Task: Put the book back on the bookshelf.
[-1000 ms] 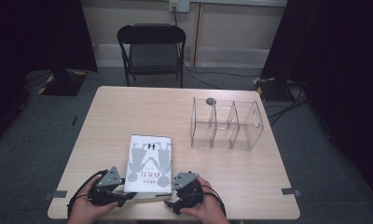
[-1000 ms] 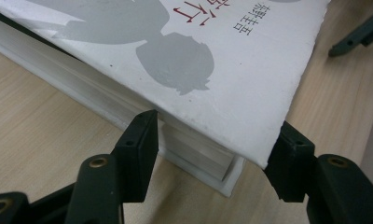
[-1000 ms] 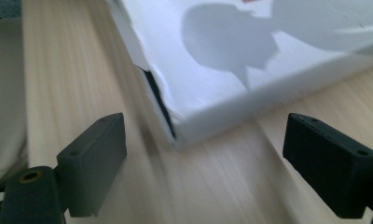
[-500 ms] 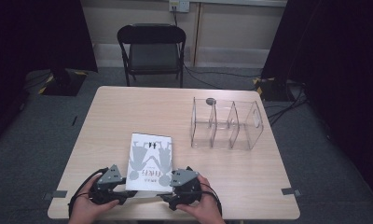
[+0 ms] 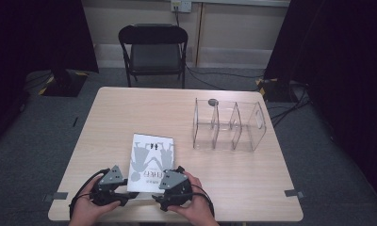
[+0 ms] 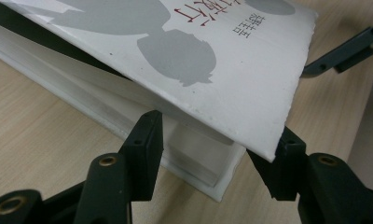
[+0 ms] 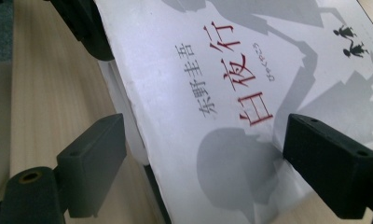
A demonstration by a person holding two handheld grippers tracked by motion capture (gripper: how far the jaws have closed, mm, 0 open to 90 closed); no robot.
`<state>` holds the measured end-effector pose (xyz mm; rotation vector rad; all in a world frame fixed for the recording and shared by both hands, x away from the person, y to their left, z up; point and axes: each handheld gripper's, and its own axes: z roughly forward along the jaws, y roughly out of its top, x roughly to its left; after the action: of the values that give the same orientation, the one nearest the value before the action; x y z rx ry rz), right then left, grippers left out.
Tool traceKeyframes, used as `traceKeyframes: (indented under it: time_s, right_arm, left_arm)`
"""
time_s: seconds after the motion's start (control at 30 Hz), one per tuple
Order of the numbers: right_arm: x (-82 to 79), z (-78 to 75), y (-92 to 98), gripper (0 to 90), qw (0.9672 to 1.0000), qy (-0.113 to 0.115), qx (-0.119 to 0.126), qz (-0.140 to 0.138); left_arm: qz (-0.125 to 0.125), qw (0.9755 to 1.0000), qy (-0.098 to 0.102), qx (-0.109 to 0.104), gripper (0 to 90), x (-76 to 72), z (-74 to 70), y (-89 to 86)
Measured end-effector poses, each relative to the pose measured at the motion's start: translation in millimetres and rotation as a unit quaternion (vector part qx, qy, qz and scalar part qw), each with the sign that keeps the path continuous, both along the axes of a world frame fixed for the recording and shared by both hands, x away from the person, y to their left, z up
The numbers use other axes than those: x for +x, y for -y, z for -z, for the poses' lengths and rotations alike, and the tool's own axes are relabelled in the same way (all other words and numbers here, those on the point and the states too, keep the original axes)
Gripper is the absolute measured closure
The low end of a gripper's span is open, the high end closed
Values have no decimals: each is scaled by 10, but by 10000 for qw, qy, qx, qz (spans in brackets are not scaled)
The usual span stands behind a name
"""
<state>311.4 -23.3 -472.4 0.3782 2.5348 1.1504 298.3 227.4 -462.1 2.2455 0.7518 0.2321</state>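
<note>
A white book (image 5: 151,157) with grey silhouettes and red characters lies flat near the table's front edge. My left gripper (image 5: 127,189) is at its near left corner and my right gripper (image 5: 159,189) at its near right corner. In the left gripper view the gripper (image 6: 217,158) is open and its jaws straddle the book's corner (image 6: 212,60), where the cover lifts off the pages and overhangs the right jaw. In the right gripper view the gripper (image 7: 212,163) is open, with the book's (image 7: 231,93) near edge between its jaws. Neither gripper clamps the book.
A clear plastic organizer (image 5: 229,125) with several compartments stands at the table's right, behind the book. A black folding chair (image 5: 153,52) sits beyond the far edge. The light wood table (image 5: 130,113) is bare around the book. Cables trail from both grippers.
Both grippers have drawn in slightly toward the book's near end, the right one moving left over its corner. The book has hardly shifted.
</note>
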Motion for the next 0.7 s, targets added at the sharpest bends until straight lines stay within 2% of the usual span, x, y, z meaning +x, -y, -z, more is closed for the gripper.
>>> traceKeyframes:
  time_s: [0.13, 0.2, 0.3, 0.47, 0.6, 0.7]
  right_arm:
    - [-13, 9, -110, 114, 9997, 219, -43, 32]
    - [-16, 13, -136, 113, 9996, 272, -33, 75]
    - [-21, 31, -178, 105, 9987, 476, -54, 175]
    - [-36, 57, -197, 95, 9978, 569, -16, 354]
    - [-40, 73, -217, 82, 9970, 661, -86, 390]
    - [-50, 83, -232, 81, 9966, 708, -45, 408]
  left_arm:
    - [7, 10000, 28, -12, 466, 1, -17, 6]
    - [-29, 9999, -10, -96, 467, -2, -30, 13]
    - [-41, 9997, -71, -225, 469, 7, -56, 27]
    - [-36, 9999, -16, -111, 470, 5, -70, 75]
    - [-52, 10000, -4, -50, 470, 12, -79, 91]
    - [-71, 10000, -7, -49, 468, 12, -81, 102]
